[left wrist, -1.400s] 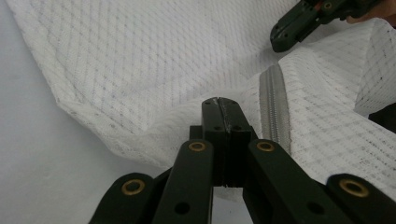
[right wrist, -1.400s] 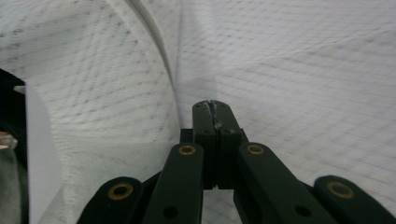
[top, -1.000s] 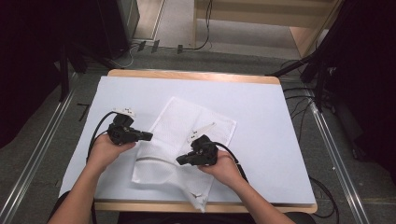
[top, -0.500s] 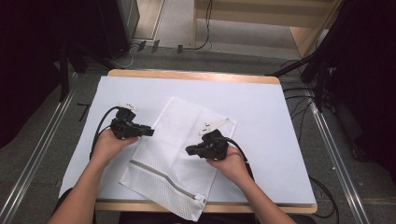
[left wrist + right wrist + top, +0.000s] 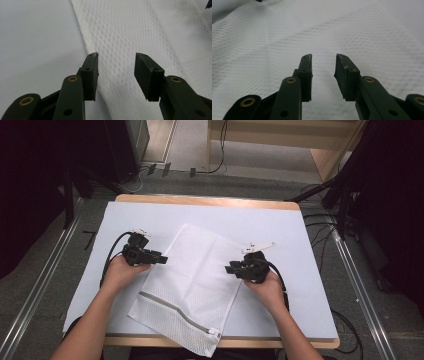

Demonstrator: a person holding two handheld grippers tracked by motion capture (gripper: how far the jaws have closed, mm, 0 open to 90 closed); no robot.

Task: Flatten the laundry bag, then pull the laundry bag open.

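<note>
white mesh laundry bag — flat, zippered — between two parted claws

White mesh laundry bag lies flat, spread out, angled across table centre. Zipper runs near its lower end; that corner overhangs table's near edge.
</note>
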